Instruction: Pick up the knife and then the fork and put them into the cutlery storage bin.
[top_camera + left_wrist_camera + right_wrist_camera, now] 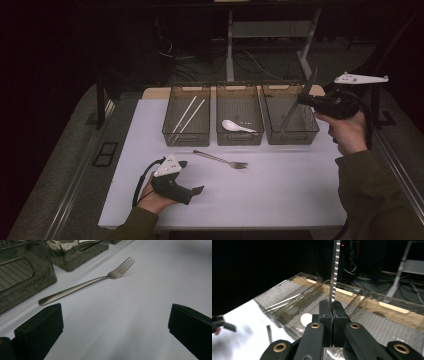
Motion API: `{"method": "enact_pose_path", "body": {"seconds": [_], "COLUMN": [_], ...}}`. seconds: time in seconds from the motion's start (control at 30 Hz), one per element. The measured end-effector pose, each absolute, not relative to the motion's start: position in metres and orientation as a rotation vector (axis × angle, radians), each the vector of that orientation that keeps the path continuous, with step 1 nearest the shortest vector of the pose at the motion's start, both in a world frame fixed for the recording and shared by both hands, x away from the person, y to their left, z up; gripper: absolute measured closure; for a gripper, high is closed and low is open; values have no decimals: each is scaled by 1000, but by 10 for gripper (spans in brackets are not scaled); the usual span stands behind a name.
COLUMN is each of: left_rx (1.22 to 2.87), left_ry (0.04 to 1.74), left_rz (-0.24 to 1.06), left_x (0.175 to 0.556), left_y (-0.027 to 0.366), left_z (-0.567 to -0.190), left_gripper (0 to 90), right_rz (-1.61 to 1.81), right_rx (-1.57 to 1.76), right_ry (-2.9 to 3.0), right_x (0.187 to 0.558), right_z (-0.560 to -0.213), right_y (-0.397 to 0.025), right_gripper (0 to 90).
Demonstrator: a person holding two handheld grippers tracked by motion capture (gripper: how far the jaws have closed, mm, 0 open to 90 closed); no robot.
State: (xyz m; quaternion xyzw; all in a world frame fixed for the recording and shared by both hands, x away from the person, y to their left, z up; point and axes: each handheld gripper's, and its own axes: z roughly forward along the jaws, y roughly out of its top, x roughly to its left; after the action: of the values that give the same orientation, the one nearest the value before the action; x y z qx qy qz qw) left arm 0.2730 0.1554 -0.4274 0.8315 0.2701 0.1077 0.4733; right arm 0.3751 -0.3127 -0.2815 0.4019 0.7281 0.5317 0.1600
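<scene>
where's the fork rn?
In the high view the fork lies flat on the white table, just in front of the middle bin, ahead and right of the open left gripper.

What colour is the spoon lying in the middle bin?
White. The spoon shows best in the high view, lying in the middle bin.

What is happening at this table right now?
A person is sorting cutlery into three dark bins. The right gripper is shut on a knife, held tilted above the right bin. The left gripper is open and low over the white table, with a fork lying just ahead of it. The left bin holds chopsticks, and the middle bin holds a white spoon.
</scene>
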Motion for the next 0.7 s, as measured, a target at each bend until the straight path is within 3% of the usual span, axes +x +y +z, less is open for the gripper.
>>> {"method": "enact_pose_path", "body": {"seconds": [0.3,0.7], "left_rx": [2039,2036], "left_ry": [653,657], "left_rz": [265,258], "left_x": [272,272], "left_y": [155,155], "left_z": [-426,-427], "left_gripper": [0,0], "right_rz": [1417,1178], "right_rx": [1208,1319], "right_ry": [2048,2103], "right_x": [399,426], "right_z": [-273,-297], "right_y": [-326,-346], "right_gripper": [886,886]}}
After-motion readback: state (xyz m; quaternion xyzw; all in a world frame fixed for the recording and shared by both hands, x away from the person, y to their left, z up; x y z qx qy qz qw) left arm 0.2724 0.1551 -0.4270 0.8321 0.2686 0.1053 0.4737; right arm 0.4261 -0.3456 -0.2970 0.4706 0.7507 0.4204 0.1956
